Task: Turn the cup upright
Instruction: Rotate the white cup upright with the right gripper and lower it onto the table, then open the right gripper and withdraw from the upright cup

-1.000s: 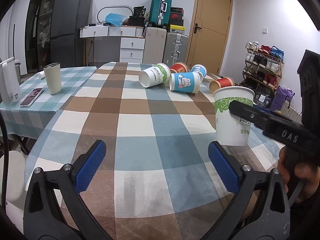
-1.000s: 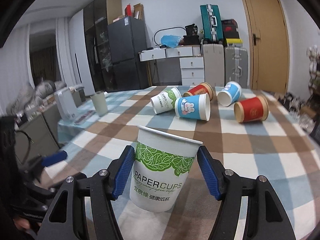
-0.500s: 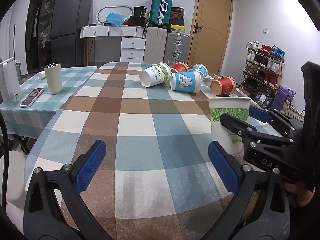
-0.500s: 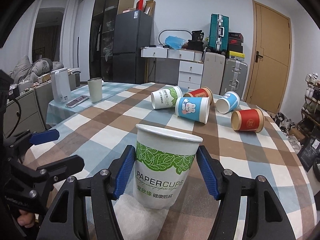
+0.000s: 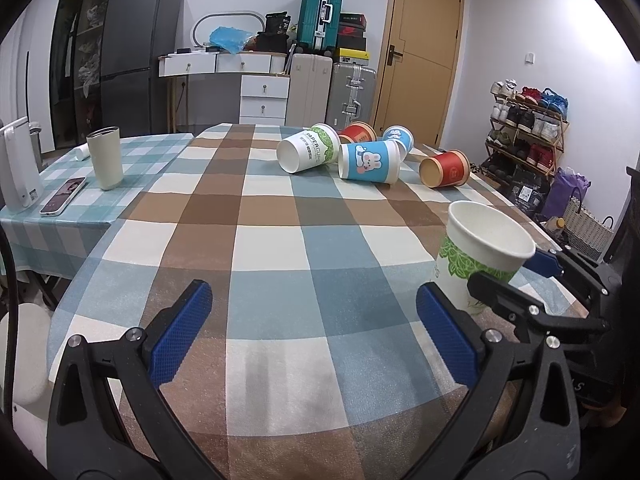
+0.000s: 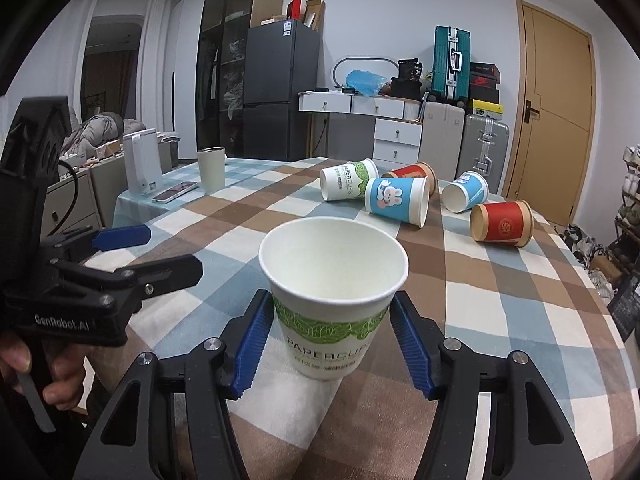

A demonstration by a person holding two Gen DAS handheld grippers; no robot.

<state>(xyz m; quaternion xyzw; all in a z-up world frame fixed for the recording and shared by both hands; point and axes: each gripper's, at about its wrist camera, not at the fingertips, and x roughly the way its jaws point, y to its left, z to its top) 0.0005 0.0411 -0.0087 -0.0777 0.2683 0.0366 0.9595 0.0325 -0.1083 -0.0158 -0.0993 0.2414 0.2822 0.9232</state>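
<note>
Right wrist view: white leaf-print cup [image 6: 333, 296] is being held upright at lower center by right gripper [image 6: 332, 344], left gripper [image 5: 316, 332] idling wide; should be seated flat before jaws are being released.

We see a beige tumbler [image 5: 105, 157] standing upright on the teal-checked table [image 5: 24, 224], beside a phone [image 5: 63, 195] lying flat and a white appliance [image 5: 17, 176]. Behind stand a dark fridge [image 6: 282, 88], white drawers [image 5: 264, 98] and a teal suitcase [image 6: 451, 65].
</note>
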